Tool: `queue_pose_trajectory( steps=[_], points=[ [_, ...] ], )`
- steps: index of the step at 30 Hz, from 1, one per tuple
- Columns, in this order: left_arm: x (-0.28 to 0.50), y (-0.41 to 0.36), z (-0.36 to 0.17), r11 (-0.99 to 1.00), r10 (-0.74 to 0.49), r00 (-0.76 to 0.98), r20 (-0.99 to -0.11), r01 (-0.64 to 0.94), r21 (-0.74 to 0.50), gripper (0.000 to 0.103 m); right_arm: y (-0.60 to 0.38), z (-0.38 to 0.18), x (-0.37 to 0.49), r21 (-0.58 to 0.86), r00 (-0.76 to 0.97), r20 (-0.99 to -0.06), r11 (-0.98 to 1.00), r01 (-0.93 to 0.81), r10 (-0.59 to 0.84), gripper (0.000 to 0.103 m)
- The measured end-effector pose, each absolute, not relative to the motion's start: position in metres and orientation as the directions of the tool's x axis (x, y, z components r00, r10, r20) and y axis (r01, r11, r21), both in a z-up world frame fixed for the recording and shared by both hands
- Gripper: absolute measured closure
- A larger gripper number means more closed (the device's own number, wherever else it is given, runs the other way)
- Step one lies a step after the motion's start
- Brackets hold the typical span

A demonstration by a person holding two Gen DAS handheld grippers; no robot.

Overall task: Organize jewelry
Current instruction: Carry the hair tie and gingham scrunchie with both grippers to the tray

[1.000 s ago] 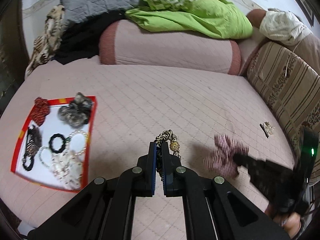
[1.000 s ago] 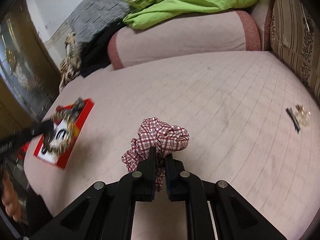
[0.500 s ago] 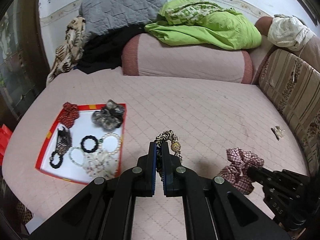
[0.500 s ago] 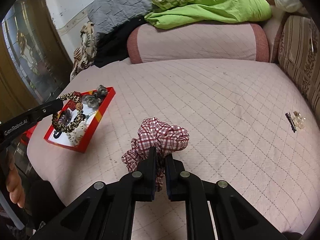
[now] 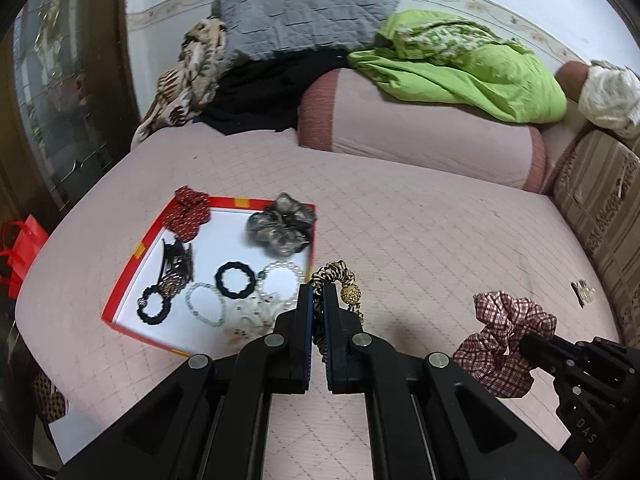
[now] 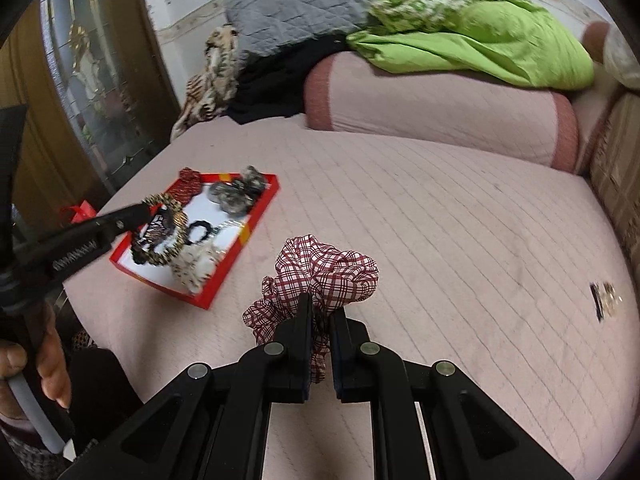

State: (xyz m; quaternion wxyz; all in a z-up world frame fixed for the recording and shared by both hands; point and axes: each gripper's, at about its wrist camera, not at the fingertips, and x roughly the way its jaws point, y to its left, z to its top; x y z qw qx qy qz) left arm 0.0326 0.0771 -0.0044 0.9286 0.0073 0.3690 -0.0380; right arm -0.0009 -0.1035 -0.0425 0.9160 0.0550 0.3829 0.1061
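My left gripper is shut on a leopard-print hair tie with a gold bead, held above the right edge of the red-rimmed tray. The right wrist view shows that hair tie hanging over the tray. My right gripper is shut on a red plaid scrunchie, held above the pink bed right of the tray. The scrunchie also shows in the left wrist view. The tray holds a grey scrunchie, a red scrunchie, a black hair tie and bead bracelets.
A small hair clip lies on the bed at the right. A pink bolster with a green blanket lies at the back. A striped cushion stands at the right. A red bag sits beyond the bed's left edge.
Both grippers have moved left toward the tray with their items still held. The tray now sits closer and more central in both views.
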Motion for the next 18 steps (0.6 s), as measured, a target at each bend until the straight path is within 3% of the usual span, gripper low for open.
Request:
queue_pose_trajectory(
  steps=[18],
  points=[
    [0.060,0.140,-0.029,0.998,0.022,0.709,-0.705,-0.055,-0.025,0.099,-0.024,-0.040,0.039,0.114,0.645,-0.709,0.949,-0.293,0.284,0.094]
  ],
)
